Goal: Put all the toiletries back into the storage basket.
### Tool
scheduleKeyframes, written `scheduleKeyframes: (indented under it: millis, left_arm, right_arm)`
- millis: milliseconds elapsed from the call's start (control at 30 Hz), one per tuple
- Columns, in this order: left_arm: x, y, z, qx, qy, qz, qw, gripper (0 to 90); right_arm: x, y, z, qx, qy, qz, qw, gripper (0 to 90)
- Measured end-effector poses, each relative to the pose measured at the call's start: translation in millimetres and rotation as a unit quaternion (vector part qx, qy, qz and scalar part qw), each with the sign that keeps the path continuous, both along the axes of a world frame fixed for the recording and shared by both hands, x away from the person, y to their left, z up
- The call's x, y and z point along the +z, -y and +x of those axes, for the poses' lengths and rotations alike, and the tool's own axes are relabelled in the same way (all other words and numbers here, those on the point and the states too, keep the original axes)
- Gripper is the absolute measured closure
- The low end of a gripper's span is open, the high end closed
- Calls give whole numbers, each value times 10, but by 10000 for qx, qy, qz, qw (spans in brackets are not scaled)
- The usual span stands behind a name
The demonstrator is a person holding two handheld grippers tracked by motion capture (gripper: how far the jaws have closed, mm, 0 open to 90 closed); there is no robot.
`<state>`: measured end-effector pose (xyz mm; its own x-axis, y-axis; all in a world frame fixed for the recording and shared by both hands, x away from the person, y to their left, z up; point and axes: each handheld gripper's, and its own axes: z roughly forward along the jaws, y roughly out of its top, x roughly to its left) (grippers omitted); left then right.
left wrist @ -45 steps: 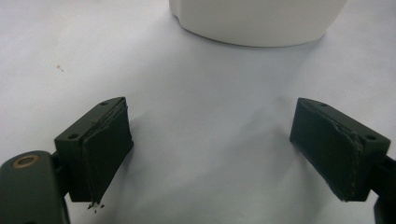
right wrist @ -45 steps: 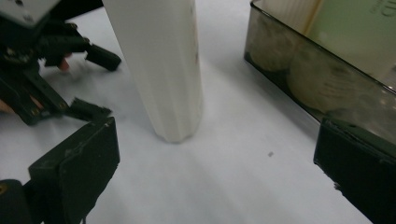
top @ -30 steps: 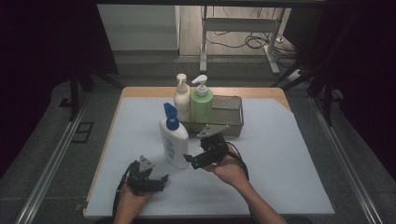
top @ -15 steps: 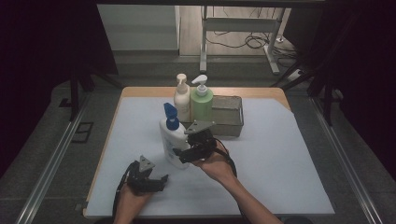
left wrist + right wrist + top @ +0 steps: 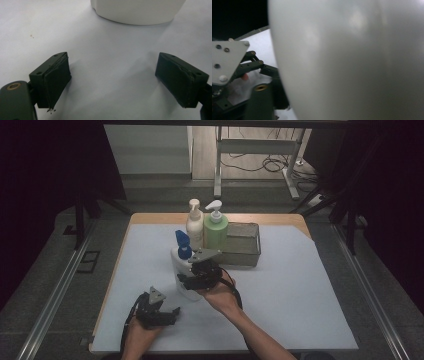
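- The right gripper (image 5: 186,279) has moved left since the earlier frames, from open table beside the basket to the white bottle with the blue pump (image 5: 182,265); its body now sits against the bottle's right side.
- Its jaws have just been closing from wide to about half open, with the bottle (image 5: 352,60) between them; whether the pads already press on it I cannot tell.
- The bottle stands upright on the white mat (image 5: 300,285), in the same spot as before, in front of the cream bottle (image 5: 194,224) and the green bottle (image 5: 215,230).
- The wire basket (image 5: 243,245) is just right of the green bottle.
- The left gripper (image 5: 172,312) rests near the table's front edge where it was, jaws wide and empty; its own view shows the mat (image 5: 110,65) between them and the bottle's base (image 5: 137,12) ahead.
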<state>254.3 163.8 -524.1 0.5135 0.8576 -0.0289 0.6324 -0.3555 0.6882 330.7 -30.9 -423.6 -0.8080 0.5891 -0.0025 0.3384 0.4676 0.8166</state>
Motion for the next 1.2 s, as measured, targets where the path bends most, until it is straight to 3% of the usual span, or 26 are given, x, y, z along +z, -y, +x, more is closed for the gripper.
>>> scheduleKeyframes:
  millis: [600, 967, 1200]
  left_arm:
    - [-1, 1, 1, 6, -3, -11, 10000, 121]
    - [0, 1, 2, 2, -4, -7, 10000, 121]
    - [1, -1, 2, -13, -7, 2, 10000, 121]
  right_arm:
    - [128, 70, -43, 196, -7, -342, 9992, 395]
    - [273, 311, -79, 248, -119, -446, 9986, 395]
    - [333, 548, -63, 171, -147, -391, 9990, 396]
